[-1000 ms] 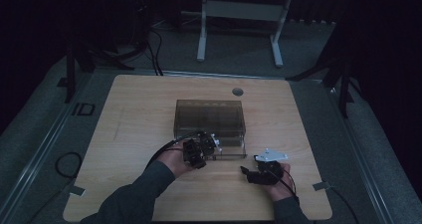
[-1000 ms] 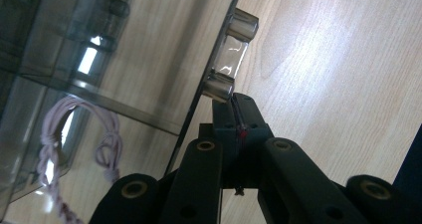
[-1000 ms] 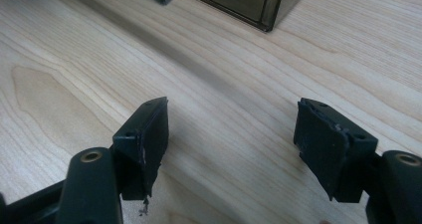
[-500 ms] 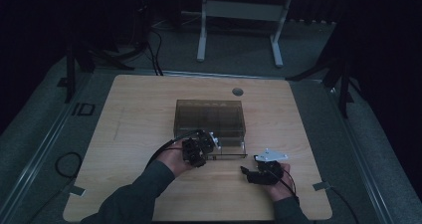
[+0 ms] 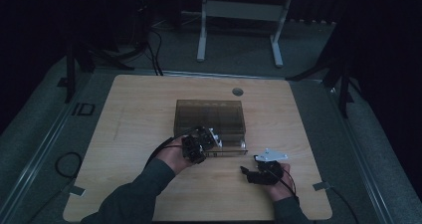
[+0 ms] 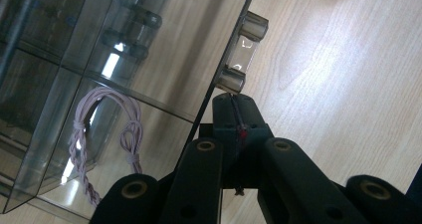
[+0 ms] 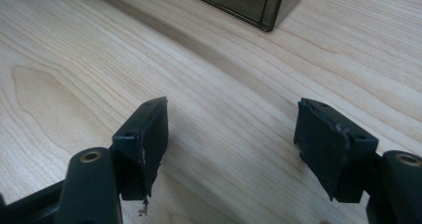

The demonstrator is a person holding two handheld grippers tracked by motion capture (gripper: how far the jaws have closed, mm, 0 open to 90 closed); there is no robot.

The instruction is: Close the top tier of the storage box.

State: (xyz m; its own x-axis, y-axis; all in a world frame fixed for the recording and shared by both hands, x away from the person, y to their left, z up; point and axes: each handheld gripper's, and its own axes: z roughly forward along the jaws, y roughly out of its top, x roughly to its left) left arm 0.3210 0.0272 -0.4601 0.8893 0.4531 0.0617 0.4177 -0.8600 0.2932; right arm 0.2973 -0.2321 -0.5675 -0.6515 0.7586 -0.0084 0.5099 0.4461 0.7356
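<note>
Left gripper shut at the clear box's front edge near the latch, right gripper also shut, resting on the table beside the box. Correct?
Not quite. The right gripper is open: the right gripper view shows its jaws standing wide apart over bare table, with nothing between them. The rest holds: the left gripper is shut at the clear box's front edge, by the latch.

box (image 5: 210, 119) mid-table (image 5: 134, 109), cord (image 6: 107, 134) inside

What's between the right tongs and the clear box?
Nothing but bare wood table. In the right gripper view the open right tongs face the clear box corner across an unbroken stretch of tabletop; the high view agrees.
</note>
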